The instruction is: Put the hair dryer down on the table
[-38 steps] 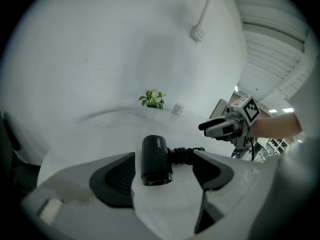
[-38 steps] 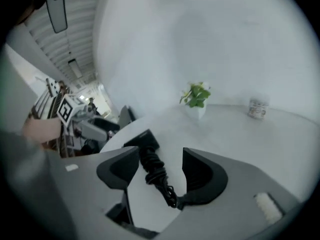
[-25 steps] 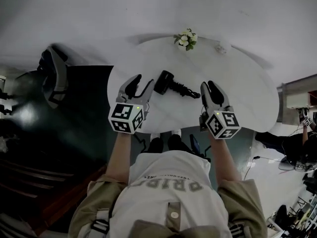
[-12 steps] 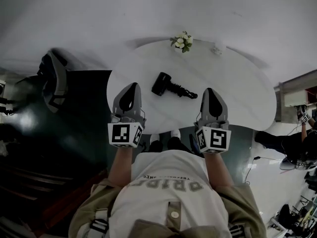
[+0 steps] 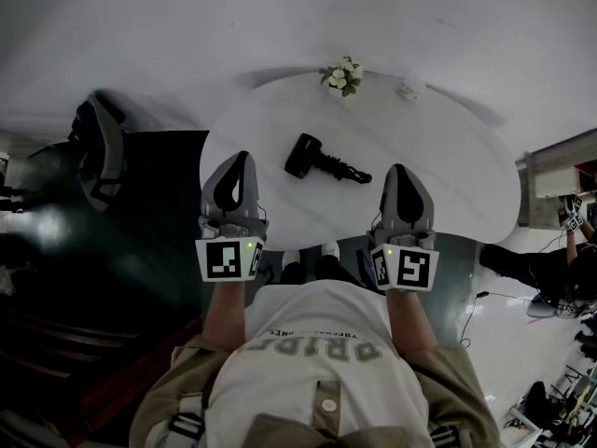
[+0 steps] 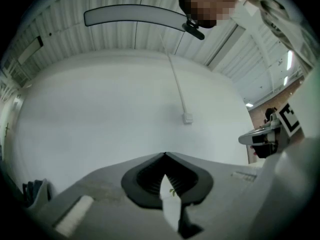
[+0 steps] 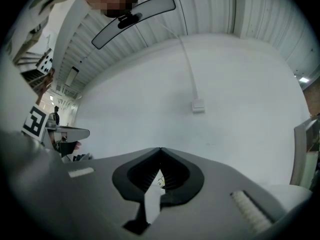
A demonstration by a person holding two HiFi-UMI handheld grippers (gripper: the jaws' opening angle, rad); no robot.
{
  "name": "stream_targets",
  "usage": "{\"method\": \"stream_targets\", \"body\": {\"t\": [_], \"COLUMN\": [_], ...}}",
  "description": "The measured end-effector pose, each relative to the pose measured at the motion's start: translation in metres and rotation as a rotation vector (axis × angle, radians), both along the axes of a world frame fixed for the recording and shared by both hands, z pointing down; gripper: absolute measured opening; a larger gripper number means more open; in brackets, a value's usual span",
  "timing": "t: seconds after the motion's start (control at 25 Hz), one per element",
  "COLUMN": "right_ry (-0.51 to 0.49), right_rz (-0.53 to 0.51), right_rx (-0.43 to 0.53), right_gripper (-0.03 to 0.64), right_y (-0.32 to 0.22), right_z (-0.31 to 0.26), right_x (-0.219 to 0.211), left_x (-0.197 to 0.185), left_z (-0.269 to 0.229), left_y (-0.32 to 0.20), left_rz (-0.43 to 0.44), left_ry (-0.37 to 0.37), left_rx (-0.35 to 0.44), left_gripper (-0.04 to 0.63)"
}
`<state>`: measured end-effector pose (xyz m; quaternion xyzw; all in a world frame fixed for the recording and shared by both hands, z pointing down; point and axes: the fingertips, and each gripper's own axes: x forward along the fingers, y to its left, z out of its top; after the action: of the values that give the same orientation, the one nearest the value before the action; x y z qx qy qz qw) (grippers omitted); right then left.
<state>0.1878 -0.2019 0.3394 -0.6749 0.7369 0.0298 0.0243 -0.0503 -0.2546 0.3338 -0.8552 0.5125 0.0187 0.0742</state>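
Left gripper clenched on nothing, right gripper clamped empty too; hair dryer lies flat on the table between my two grippers, untouched.

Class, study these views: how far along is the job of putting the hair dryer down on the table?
Done: the hair dryer lies on the table, touching neither gripper. In hand: nothing. The left gripper and right gripper are both shut and empty, held over the table's near edge, one on each side of the dryer. Left: nothing visible, so the job looks finished.
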Motion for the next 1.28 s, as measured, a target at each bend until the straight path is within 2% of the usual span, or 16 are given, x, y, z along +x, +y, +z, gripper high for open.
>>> {"method": "stream_targets", "body": {"t": [0.44, 0.56, 0.68, 0.96, 1.28], "right_ry": [0.025, 0.034, 0.055, 0.099, 0.121], "right_rz": [-0.004, -0.008, -0.011, -0.023, -0.027], "right_rx": [0.042, 0.023, -0.01, 0.003, 0.02], "right_gripper": [0.005, 0.003, 0.0, 0.0, 0.0], "right_y": [-0.009, -0.014, -0.019, -0.023, -0.02], "right_z": [-0.013, -0.01, -0.007, -0.011, -0.016], "right_x": [-0.004, -0.004, -0.006, -0.01, -0.013], "left_x": [-0.006, -0.008, -0.012, -0.015, -0.018], "left_z": [-0.011, -0.012, -0.013, -0.008, -0.01], "left_y": [-0.007, -0.011, -0.012, -0.015, -0.015], "left_rz": [-0.03, -0.037, -0.043, -0.046, -0.053], "left_ry": [-0.029, -0.029, -0.025, -0.047, -0.04], "left_rx": [0.074, 0.084, 0.078, 0.07, 0.057], "left_gripper": [0.008, 0.008, 0.008, 0.008, 0.008]}}
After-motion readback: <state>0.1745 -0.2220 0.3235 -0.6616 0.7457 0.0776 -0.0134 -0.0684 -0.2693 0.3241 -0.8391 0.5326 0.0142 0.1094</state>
